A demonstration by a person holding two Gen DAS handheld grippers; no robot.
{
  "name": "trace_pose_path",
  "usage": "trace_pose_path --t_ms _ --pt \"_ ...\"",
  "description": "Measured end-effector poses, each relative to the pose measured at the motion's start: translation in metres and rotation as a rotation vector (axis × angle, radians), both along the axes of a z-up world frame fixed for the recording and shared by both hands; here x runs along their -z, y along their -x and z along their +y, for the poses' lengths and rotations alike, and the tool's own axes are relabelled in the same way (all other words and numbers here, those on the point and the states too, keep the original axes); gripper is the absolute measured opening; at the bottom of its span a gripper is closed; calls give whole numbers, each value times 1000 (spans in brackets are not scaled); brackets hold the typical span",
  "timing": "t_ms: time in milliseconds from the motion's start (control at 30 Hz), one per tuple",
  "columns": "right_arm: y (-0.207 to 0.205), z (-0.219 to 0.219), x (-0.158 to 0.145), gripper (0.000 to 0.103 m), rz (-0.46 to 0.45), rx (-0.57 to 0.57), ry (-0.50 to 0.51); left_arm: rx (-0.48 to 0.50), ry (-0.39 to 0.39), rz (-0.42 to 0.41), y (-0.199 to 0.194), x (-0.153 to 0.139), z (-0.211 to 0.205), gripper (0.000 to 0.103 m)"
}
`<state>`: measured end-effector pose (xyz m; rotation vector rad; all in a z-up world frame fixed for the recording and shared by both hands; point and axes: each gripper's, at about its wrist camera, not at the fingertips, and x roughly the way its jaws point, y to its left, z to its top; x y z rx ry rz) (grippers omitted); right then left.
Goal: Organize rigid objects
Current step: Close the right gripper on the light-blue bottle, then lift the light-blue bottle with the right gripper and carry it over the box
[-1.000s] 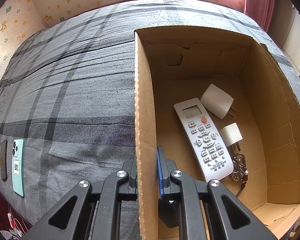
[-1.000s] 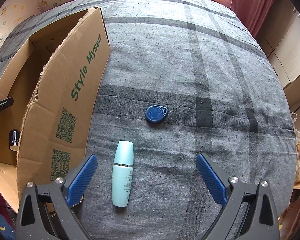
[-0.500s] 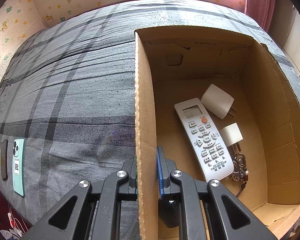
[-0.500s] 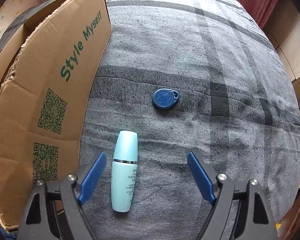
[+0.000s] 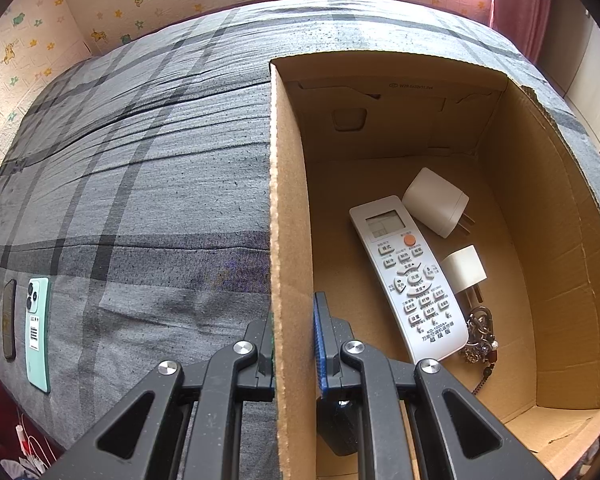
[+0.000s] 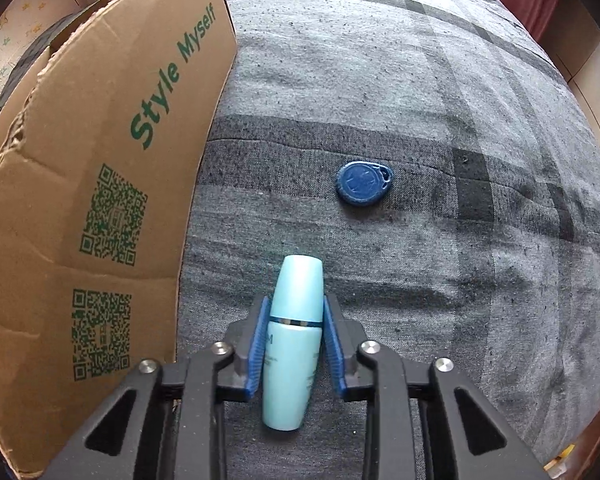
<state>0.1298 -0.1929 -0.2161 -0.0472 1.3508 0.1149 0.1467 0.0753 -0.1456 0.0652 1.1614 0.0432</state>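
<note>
The left tongs (image 5: 294, 344) clamp the cardboard box (image 5: 288, 200) wall, steadying it on the bed (image 6: 420, 80). The right tongs (image 6: 294, 344) have just been closing and now pinch the pale blue bottle (image 6: 294, 340) lying beside the box, ready to lift it in.

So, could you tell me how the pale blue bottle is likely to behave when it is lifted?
The bottle looks like smooth, stiff plastic, so it may slip between the right gripper pads. Being round, it would probably roll if dropped on the blanket. It seems light.
</note>
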Motion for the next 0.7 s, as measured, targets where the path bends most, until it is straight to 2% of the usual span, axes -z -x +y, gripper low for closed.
trace_pose_path --t_ms 300,700 --pt "2 6 -14 27 -13 10 13 1 0 0 0 0 0 14" --pt "5 4 -54 27 -58 19 38 0 1 1 0 -1 0 14"
